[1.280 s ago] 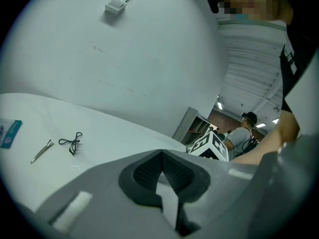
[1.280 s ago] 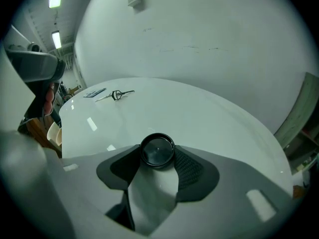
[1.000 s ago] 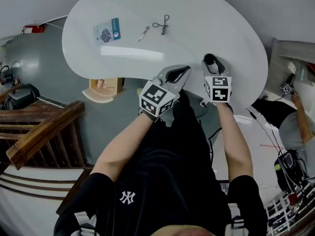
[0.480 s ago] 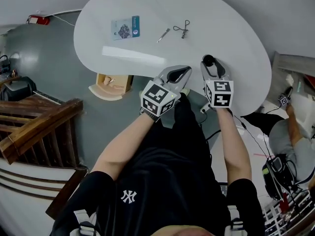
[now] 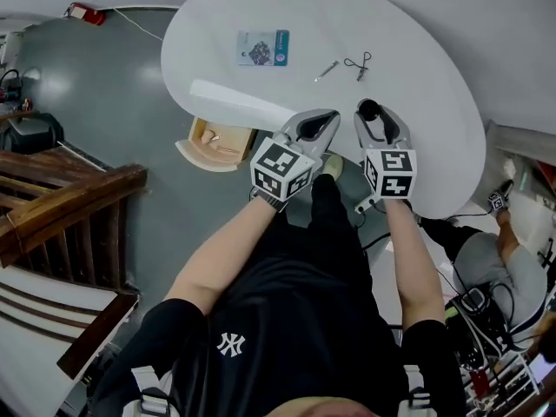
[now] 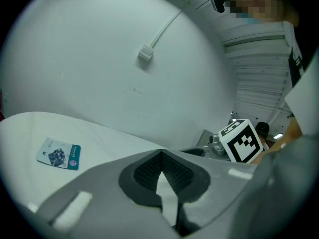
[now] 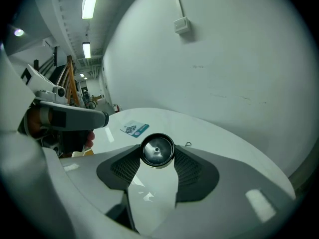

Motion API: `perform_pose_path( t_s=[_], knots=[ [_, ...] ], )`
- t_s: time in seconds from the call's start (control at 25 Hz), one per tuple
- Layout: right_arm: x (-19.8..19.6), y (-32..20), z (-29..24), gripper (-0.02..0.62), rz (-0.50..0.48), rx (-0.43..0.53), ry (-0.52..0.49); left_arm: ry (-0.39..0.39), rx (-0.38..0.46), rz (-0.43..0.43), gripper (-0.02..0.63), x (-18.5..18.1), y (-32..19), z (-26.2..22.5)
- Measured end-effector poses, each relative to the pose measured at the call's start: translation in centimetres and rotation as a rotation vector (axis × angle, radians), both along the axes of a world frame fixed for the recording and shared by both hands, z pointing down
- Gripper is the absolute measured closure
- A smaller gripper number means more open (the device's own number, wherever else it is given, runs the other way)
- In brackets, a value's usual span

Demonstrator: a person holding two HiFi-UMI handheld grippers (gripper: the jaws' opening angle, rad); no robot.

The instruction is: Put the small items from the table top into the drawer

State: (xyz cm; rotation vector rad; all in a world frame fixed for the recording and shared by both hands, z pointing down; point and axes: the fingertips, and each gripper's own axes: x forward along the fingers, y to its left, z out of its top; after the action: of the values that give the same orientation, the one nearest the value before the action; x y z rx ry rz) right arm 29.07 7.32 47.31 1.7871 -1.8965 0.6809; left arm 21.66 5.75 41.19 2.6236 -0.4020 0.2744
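Note:
On the white round table lie a teal-edged card packet, a small metal tool and an eyelash curler. Under the table's left edge a wooden drawer stands open. My right gripper hangs over the near table edge, shut on a small round black item. My left gripper sits beside it, its tips together with nothing between them. The card packet shows far left in the left gripper view. The card packet and curler show beyond the held item.
A wooden stair railing runs along the left over grey floor. Another person sits at the right among cables and gear. A white wall with a cable box stands behind the table.
The head view has swung: table, items and open drawer now sit further right and lower in the picture. Both grippers keep their pose at the near table edge.

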Motion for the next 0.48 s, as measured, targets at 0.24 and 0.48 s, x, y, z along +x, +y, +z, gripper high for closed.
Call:
perform_pose_path(
  t_s=[0.24, 0.48],
  knots=[
    [-6.9, -3.3, -1.5, 0.359, -0.114, 0.023, 0.001, 0.001, 0.014, -0.118, 0.606, -6.3, -3.1, -1.1],
    [-15.4, -5.9, -2.0, 0.359, -0.251, 0.038, -0.014, -0.007, 0.022, -0.237, 0.606, -13.7, -5.6, -1.1]
  ],
)
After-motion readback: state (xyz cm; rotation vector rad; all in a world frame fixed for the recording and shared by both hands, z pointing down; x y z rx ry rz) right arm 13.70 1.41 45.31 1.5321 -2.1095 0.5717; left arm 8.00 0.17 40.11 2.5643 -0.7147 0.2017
